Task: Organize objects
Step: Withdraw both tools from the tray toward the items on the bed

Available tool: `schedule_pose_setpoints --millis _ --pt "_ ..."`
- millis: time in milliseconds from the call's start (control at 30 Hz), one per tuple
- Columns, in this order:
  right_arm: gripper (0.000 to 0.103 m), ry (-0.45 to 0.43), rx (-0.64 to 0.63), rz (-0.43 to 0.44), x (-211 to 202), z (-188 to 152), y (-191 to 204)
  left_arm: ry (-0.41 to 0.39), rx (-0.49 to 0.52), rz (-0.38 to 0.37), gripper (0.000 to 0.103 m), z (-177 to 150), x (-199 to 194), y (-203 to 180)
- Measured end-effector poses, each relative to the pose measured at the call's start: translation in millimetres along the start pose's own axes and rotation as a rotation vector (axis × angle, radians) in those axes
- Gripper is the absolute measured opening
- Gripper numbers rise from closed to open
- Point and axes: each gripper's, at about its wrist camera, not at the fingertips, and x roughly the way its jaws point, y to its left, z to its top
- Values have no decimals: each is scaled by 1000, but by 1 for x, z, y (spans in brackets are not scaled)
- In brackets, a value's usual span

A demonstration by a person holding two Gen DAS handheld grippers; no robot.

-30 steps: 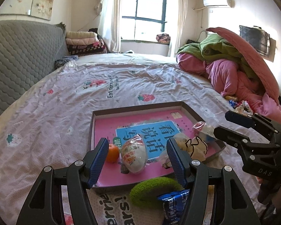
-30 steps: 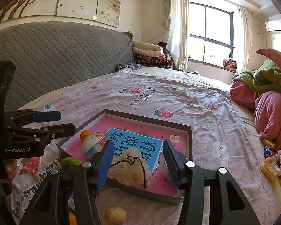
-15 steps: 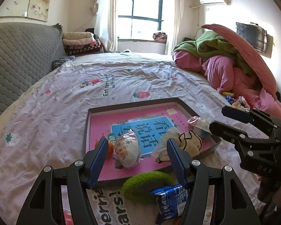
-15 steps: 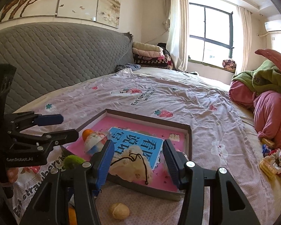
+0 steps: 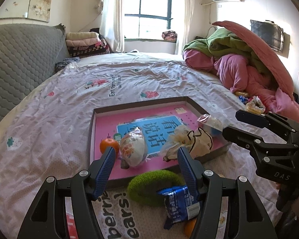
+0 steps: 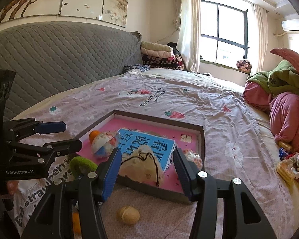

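A shallow brown tray (image 5: 141, 102) (image 6: 159, 118) with a pink floor and a blue book (image 5: 159, 127) lies on the bed. Inside it are an orange (image 5: 108, 144) (image 6: 93, 135), a wrapped bun packet (image 5: 133, 149) (image 6: 104, 143), a cream drawstring pouch (image 5: 195, 142) (image 6: 141, 167) and a clear-wrapped snack (image 5: 209, 120). In front of the tray lie a green fuzzy ring (image 5: 149, 187) (image 6: 82, 164), a blue snack packet (image 5: 179, 201) and a walnut (image 6: 128, 215). My left gripper (image 5: 145, 156) hangs open above the ring. My right gripper (image 6: 147, 157) is open before the pouch, holding nothing.
A grey quilted headboard (image 6: 59, 59) runs along the left. Heaped pink and green bedding (image 5: 249, 63) fills the right side, with loose snack wrappers (image 6: 289, 165) by it. A small orange thing (image 5: 190, 227) lies near the bed's front edge. Folded blankets (image 5: 83, 43) are stacked by the window.
The left wrist view has drifted slightly, so the tray sits a little higher and further left in it. Both grippers' jaws stand as before. Nothing on the bed has moved.
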Motion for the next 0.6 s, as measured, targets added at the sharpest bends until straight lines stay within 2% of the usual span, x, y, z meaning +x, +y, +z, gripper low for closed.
schedule_pose_setpoints --millis 600 --pt "54 37 8 7 -6 -20 7 34 -15 -7 66 -19 -4 -1"
